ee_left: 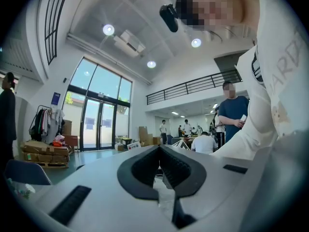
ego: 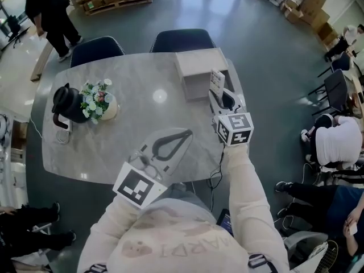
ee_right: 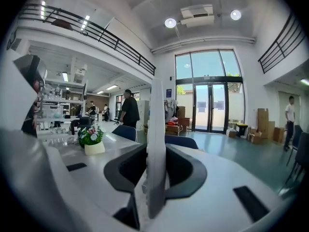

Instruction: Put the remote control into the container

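Note:
A white remote control [ego: 216, 82] stands on edge between the jaws of my right gripper [ego: 221, 94], which is shut on it. In the right gripper view the remote [ee_right: 156, 129] rises upright from the right gripper [ee_right: 155, 151]. It hangs over the marble table [ego: 131, 101], just right of the beige box container [ego: 196, 68] at the table's far right. My left gripper [ego: 188, 133] hovers over the table's near edge, and in its own view the left gripper [ee_left: 159, 149] is shut with nothing held.
A black kettle [ego: 67, 103] and a pot of flowers [ego: 100, 100] stand at the table's left. Two dark blue chairs [ego: 182, 38] are tucked in at the far side. A cable [ego: 216, 175] hangs off the near edge. People sit on the floor at the right [ego: 335, 144].

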Available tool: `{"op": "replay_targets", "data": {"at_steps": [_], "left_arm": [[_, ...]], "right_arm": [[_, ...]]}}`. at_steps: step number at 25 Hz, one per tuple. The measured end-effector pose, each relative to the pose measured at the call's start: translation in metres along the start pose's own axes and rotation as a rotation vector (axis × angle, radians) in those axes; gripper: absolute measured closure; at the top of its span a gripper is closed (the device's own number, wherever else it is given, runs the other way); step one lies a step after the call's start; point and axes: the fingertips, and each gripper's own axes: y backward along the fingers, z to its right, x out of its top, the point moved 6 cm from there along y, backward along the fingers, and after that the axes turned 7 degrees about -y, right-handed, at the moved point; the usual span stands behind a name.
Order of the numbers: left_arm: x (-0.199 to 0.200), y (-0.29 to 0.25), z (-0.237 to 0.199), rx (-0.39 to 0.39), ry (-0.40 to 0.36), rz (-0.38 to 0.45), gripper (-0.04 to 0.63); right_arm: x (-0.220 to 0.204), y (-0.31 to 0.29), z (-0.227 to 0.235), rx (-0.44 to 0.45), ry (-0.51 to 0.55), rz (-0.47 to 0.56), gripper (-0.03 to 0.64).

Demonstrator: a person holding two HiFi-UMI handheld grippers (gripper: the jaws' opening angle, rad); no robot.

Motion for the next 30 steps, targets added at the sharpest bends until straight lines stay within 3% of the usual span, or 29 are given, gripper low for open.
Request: {"op": "replay_targets", "data": {"at_steps": [14,20,30], "left_arm": [[-0.029,-0.012,-0.055,-0.011,0.021,-0.010,0.583],[-0.037,-0.017,-0.074,-0.020,0.020,-0.008,0.583],[-0.048,-0.022,-0.094,-0.016,0.041,-0.014,0.583]], "right_arm": [[-0.036,-0.088,0.031,-0.023,0.183,-0.218,0.512],[-0.053,-0.116,0.037,0.007,0.362,-0.348,0.511],[-0.090,-0.144,0.058,0.092,0.753,-0.646,0.512]]}}
